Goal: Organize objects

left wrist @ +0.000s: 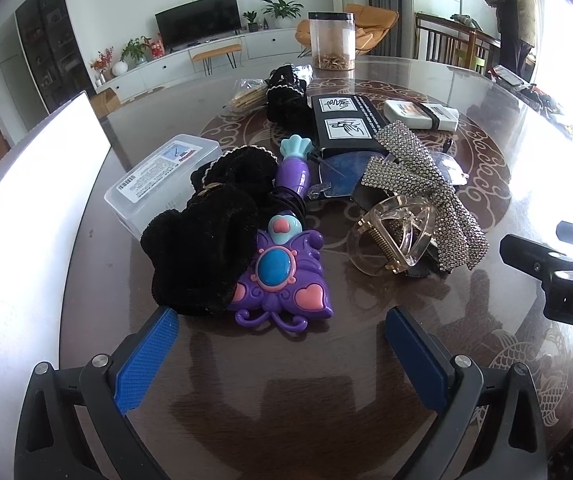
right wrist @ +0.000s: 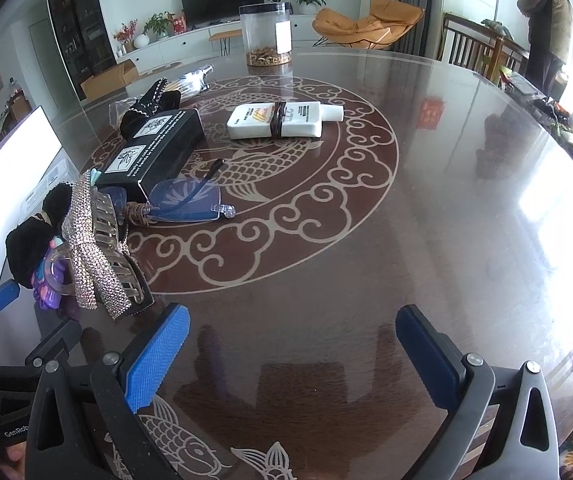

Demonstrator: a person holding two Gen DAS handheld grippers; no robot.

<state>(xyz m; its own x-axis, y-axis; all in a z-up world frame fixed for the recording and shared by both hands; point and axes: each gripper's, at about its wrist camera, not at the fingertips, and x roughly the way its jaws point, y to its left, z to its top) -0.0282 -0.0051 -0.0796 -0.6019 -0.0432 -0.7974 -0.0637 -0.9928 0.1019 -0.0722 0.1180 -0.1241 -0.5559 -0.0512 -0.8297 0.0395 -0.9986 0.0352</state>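
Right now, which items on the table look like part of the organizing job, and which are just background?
Job items: purple toy wand, black velvet scrunchie, rhinestone bow clip, clear claw clip, blue-lens glasses, black box, white bottle, clear plastic case.

Background: clear jar, television, orange chair, standing person.

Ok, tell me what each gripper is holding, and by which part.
Nothing is held. The left gripper and the right gripper both stand open above the bare table.

The left claw (left wrist: 282, 354) hangs wide open and empty above the table (left wrist: 326, 360), just short of a purple butterfly toy (left wrist: 282, 280) beside a black scrunchie (left wrist: 202, 248).
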